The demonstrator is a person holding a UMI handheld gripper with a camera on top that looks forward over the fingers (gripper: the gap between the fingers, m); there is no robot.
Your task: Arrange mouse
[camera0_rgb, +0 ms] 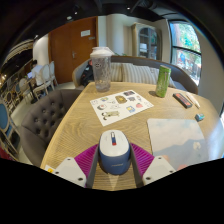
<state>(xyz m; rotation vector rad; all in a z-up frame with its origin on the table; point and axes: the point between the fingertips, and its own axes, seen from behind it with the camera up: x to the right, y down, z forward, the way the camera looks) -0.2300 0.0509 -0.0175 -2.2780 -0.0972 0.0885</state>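
A white and blue-grey mouse (113, 150) with a red and blue stripe on its top sits between my gripper's (113, 152) two fingers. Both pink pads (90, 158) touch its sides, so the gripper is shut on it. The mouse is over the near edge of the wooden table (90, 115). A pale rectangular mat (176, 135) lies on the table ahead and to the right of the fingers.
A printed sheet (122, 101) lies beyond the mouse. A clear blender jug (101, 68) stands at the far left, a green bottle (162, 82) at the far right, with a dark flat object (183, 99) near it. A grey sofa (40, 115) borders the table's left.
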